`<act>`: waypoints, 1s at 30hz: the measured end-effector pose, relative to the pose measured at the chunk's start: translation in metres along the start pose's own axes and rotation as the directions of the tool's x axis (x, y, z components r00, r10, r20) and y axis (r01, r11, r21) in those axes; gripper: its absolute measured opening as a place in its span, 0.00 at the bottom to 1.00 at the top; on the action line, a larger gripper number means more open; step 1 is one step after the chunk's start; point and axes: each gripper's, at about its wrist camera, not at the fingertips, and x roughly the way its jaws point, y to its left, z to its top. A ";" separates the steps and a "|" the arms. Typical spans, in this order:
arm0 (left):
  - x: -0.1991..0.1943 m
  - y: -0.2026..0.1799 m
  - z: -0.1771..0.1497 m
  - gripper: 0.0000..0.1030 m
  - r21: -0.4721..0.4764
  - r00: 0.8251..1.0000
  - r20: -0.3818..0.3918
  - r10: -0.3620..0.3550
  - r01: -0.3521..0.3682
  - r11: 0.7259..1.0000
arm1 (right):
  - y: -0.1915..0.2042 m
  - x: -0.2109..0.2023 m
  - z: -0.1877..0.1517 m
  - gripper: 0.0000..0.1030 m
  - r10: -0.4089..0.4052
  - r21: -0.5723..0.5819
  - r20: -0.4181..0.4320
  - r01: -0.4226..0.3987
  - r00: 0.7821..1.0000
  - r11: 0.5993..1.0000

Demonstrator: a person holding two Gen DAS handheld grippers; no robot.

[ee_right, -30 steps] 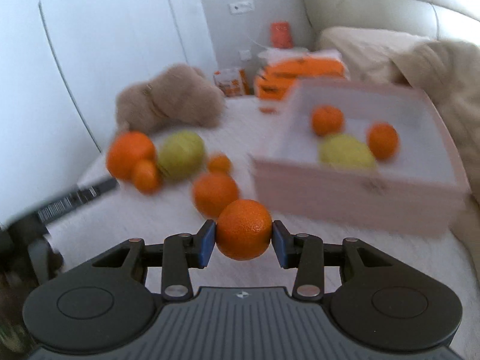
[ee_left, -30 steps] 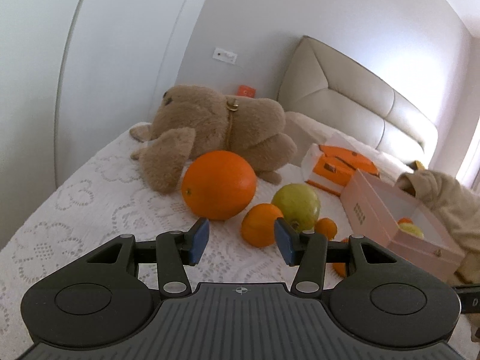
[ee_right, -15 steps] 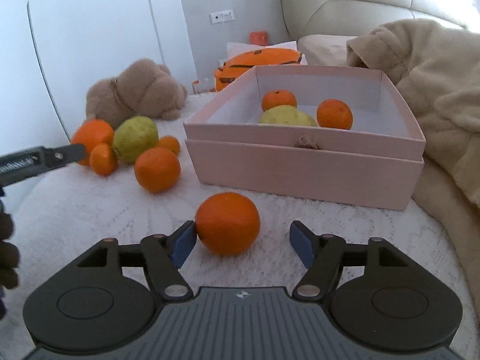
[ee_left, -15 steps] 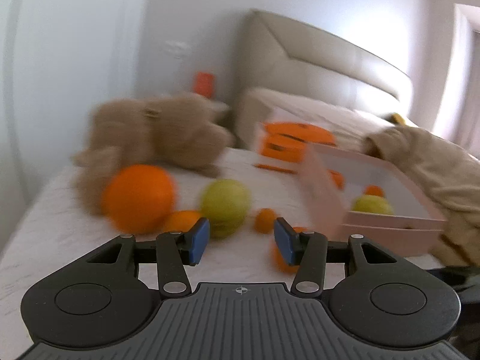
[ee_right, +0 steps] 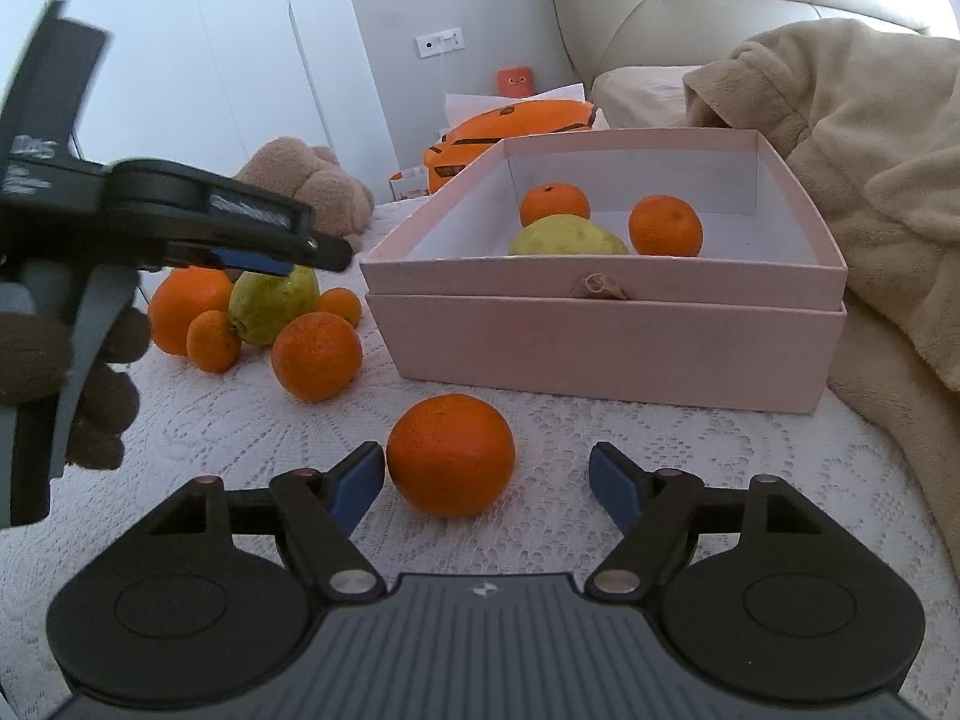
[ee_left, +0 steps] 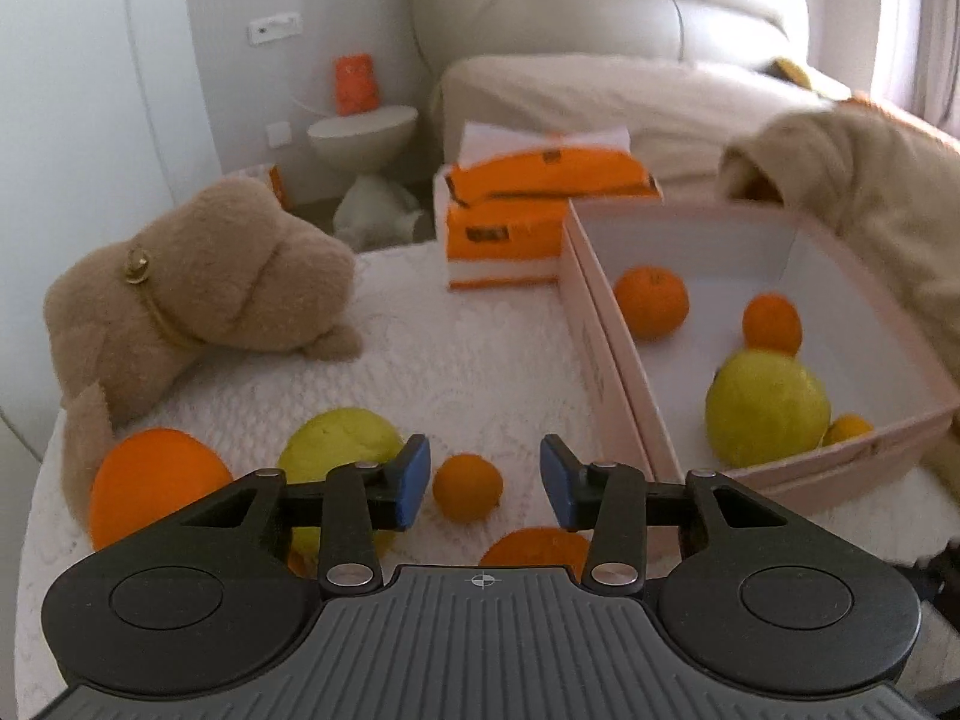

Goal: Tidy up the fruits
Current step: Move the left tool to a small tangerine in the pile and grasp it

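While unreadable, orange packs' (ee_left: 507,232) dark labels

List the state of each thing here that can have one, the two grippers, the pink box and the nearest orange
Left gripper: closing, nothing gripped.
Right gripper: opening, nothing gripped.
Pink cardboard box: lidless, fruit inside.
Round orange nearest the right gripper: resting on the lace cover, between the jaws.

Left gripper (ee_left: 485,487) closing above small orange (ee_left: 467,487).

Home bedroom: padded headboard (ee_left: 600,6), lace bedspread (ee_right: 600,468), plush toy (ee_left: 198,294)
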 end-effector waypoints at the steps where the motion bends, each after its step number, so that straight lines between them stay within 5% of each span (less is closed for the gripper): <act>1: 0.002 0.000 -0.002 0.41 0.001 1.000 -0.012 -0.004 0.004 1.000 | 0.000 0.000 0.000 0.74 0.000 0.000 0.000 0.000 1.000 1.000; 10: 0.022 0.010 -0.003 0.40 -0.038 0.999 -0.041 0.009 -0.011 0.999 | 0.000 0.001 0.000 0.75 -0.002 0.000 0.000 0.002 1.000 1.000; 16: 0.023 0.022 0.005 0.40 -0.125 0.996 -0.028 -0.081 0.077 0.989 | 0.001 0.001 -0.001 0.75 -0.003 -0.001 0.000 0.003 1.000 1.000; 23: 0.029 0.004 0.008 0.37 0.037 0.999 -0.049 0.014 -0.012 0.999 | 0.002 0.000 -0.001 0.76 -0.004 -0.002 0.000 0.004 1.000 1.000; 30: 0.036 -0.011 0.004 0.37 0.219 0.996 -0.050 0.077 -0.064 0.974 | 0.003 0.000 -0.001 0.76 -0.007 -0.004 0.000 0.007 1.000 1.000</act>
